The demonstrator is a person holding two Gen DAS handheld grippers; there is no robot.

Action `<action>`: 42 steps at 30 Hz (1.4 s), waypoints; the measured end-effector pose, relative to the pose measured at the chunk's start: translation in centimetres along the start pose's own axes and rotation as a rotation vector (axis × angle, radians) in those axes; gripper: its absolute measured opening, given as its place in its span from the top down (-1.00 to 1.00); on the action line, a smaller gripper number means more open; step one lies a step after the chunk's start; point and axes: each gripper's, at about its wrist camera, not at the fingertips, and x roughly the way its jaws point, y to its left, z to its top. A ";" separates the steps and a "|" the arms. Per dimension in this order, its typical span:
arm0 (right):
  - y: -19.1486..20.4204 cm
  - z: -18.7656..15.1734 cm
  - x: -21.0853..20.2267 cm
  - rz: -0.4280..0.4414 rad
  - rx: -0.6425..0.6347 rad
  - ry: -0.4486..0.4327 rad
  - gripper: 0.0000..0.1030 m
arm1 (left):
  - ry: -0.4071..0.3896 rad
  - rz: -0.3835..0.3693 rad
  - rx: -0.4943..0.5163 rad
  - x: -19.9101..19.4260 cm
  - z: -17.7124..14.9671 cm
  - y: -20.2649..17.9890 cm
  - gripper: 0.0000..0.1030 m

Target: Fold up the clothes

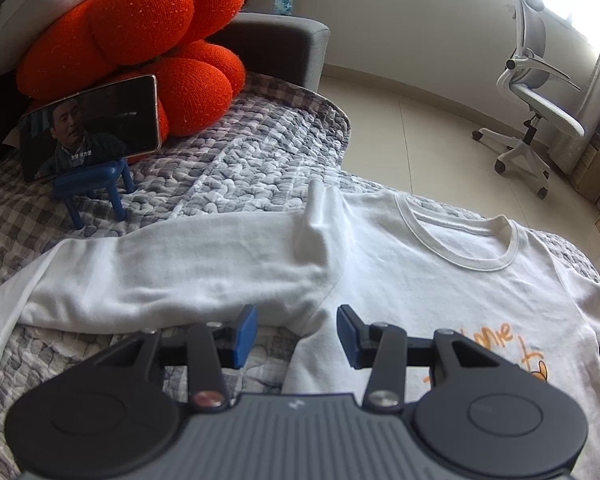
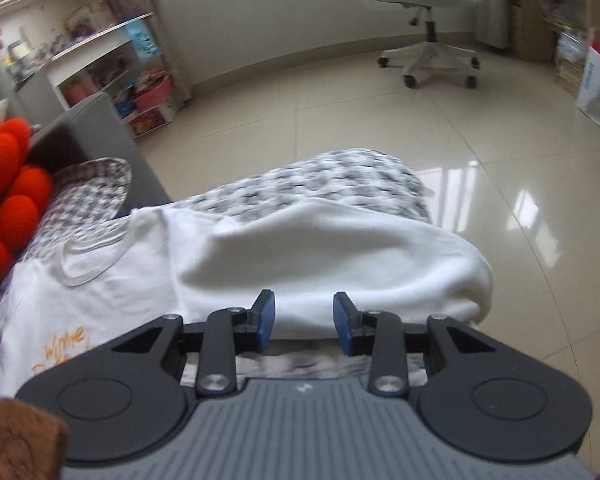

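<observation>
White T-shirt [image 1: 440,280] spread face-up on quilted cover [image 1: 240,168], collar at 12 o'clock | sleeves [image 1: 160,276] out at 9 and 3 | soft, light, limp; best pinched at sleeve hem | left gripper [image 1: 296,334] and right gripper [image 2: 304,322] agape, holding nothing.

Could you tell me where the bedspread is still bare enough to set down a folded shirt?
Bare quilt lies between the phone stand and the white shirt. The corner by the orange cushions is crowded.
</observation>
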 end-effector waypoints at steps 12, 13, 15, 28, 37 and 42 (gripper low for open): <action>3.7 -1.1 1.9 0.020 -0.035 0.107 0.43 | 0.102 0.028 0.044 1.0 -1.3 2.3 -0.12; 2.6 -1.0 1.6 0.056 0.058 0.108 0.40 | 0.098 0.023 0.039 0.8 -1.2 2.5 -0.12; 0.1 -1.0 1.2 0.129 0.269 0.100 0.35 | 0.096 -0.005 -0.011 0.8 -1.1 3.4 -0.12; -1.2 -1.6 1.9 0.049 0.468 -0.004 0.92 | 0.080 -0.112 -0.292 1.6 -0.3 8.3 -0.21; 3.5 -0.9 3.2 -0.174 0.095 -0.009 0.93 | 0.079 -0.062 -0.261 2.2 0.1 8.7 -0.17; 2.0 -0.8 2.7 -0.175 0.142 0.014 0.86 | 0.077 0.004 -0.211 1.9 0.2 8.9 -0.15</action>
